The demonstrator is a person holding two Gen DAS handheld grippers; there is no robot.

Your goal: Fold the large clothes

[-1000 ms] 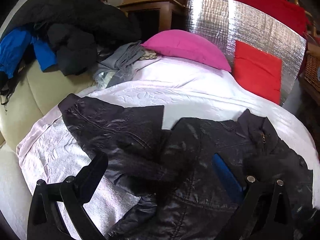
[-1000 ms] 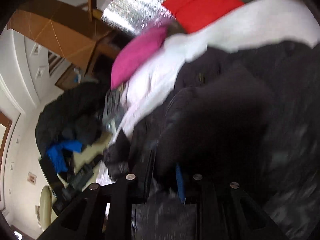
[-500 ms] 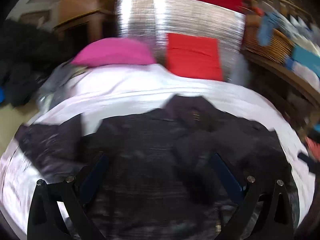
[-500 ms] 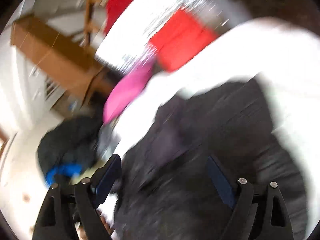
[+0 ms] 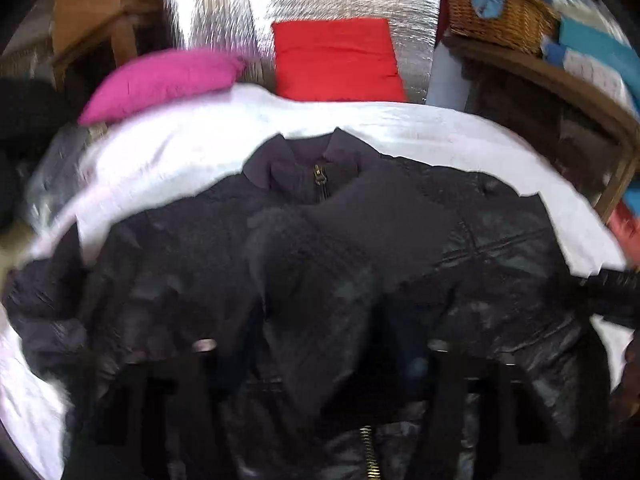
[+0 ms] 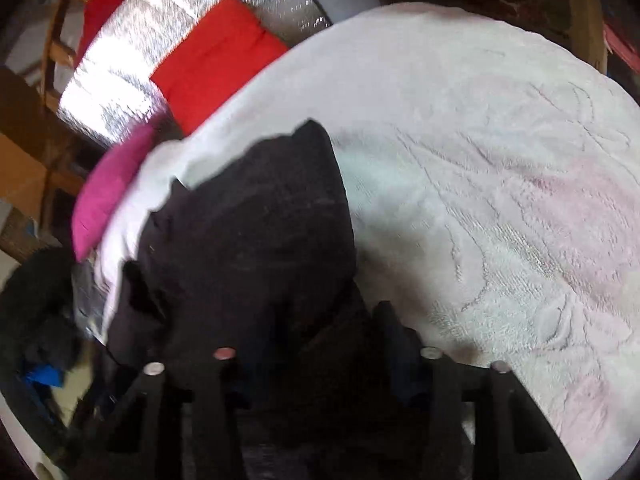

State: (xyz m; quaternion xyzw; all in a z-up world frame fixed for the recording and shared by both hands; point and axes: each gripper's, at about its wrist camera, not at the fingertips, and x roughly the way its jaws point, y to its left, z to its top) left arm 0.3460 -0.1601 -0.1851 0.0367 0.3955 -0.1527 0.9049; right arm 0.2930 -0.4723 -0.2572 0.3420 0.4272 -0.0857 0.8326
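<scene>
A large shiny black jacket (image 5: 400,240) with a brass zip lies spread on the white bed cover (image 5: 200,152), collar toward the pillows. A sleeve is folded across its chest. My left gripper (image 5: 320,364) is low over the jacket's lower middle, its jaws partly closed with dark fabric bunched between them. In the right wrist view my right gripper (image 6: 320,360) holds a dark fold of the jacket (image 6: 248,240) between its jaws, at the jacket's right edge beside the bare bed cover (image 6: 500,200).
A pink pillow (image 5: 160,80) and a red cushion (image 5: 336,60) lean on a silver foil panel (image 5: 304,0) at the head of the bed. A wicker basket (image 5: 496,16) sits on a wooden shelf at the right. Dark clothes (image 6: 36,300) are piled at the left.
Both grippers were wide open half a second ago and have closed onto jacket fabric. The left view has swung right and centred on the collar; the right gripper moved to the jacket's right edge.
</scene>
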